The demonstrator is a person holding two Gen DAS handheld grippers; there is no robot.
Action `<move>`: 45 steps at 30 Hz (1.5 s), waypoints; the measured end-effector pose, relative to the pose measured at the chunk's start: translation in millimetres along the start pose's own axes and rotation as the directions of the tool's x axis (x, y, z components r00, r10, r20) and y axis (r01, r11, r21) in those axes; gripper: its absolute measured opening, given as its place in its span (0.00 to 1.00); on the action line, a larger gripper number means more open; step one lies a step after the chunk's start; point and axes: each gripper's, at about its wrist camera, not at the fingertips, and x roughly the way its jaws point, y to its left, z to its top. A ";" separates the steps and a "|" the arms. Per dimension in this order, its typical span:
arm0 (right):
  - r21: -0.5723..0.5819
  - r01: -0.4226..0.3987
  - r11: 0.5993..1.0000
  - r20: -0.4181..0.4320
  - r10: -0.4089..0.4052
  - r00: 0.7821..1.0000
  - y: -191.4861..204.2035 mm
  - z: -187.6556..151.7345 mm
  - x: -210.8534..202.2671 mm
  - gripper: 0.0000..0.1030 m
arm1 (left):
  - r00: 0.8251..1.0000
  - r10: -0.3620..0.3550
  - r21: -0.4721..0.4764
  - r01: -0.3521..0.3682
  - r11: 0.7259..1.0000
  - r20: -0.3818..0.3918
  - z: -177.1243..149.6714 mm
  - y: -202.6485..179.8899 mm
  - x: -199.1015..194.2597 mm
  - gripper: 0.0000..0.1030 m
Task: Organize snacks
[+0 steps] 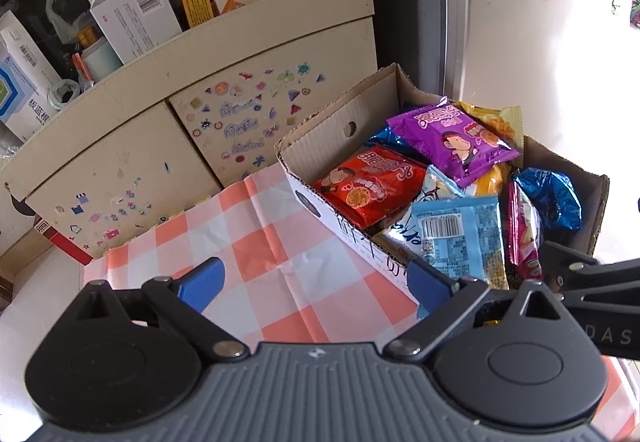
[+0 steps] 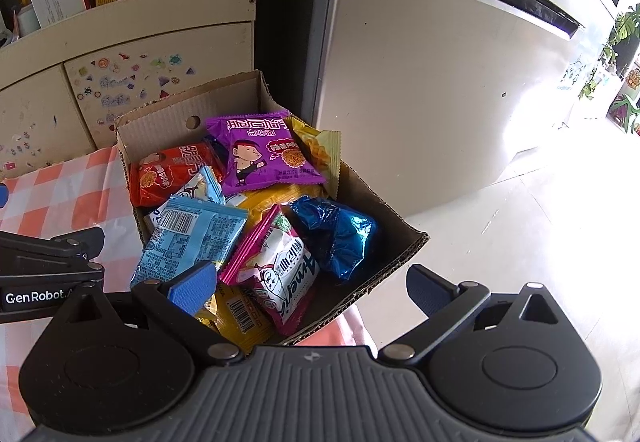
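Note:
A cardboard box (image 1: 332, 122) (image 2: 160, 122) full of snack packets stands on the checked cloth. In it lie a purple packet (image 1: 456, 138) (image 2: 260, 150), a red packet (image 1: 370, 188) (image 2: 172, 172), a light blue packet (image 1: 460, 238) (image 2: 188, 238), a pink-and-white packet (image 2: 276, 270) (image 1: 522, 234) and a blue foil packet (image 2: 336, 234) (image 1: 552, 198). My left gripper (image 1: 316, 282) is open and empty above the cloth, left of the box. My right gripper (image 2: 312, 286) is open and empty above the box's near right corner.
An orange-and-white checked cloth (image 1: 256, 242) covers the table. Behind stands a cream cabinet (image 1: 168, 110) with stickers and a shelf of boxes. A silver fridge (image 2: 420, 82) stands to the right, with pale floor (image 2: 520, 210) below.

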 end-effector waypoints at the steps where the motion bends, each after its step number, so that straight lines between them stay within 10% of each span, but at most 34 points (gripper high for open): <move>1: 0.000 -0.001 1.000 0.000 0.001 1.000 0.4 -0.2 0.3 1.00 | 1.000 -0.001 -0.001 0.001 1.000 -0.003 -0.1 0.6 0.4 0.94; 20: -0.062 -0.045 0.997 -0.007 0.045 0.999 29.8 -20.0 -6.9 1.00 | 0.999 -0.001 -0.053 -0.001 0.999 -0.036 -35.5 29.4 -7.2 0.94; 45: -0.148 -0.207 0.967 -0.016 0.207 0.978 136.2 -119.2 -27.7 1.00 | 0.993 0.044 -0.180 -0.063 0.982 -0.112 -182.2 118.6 -24.7 0.94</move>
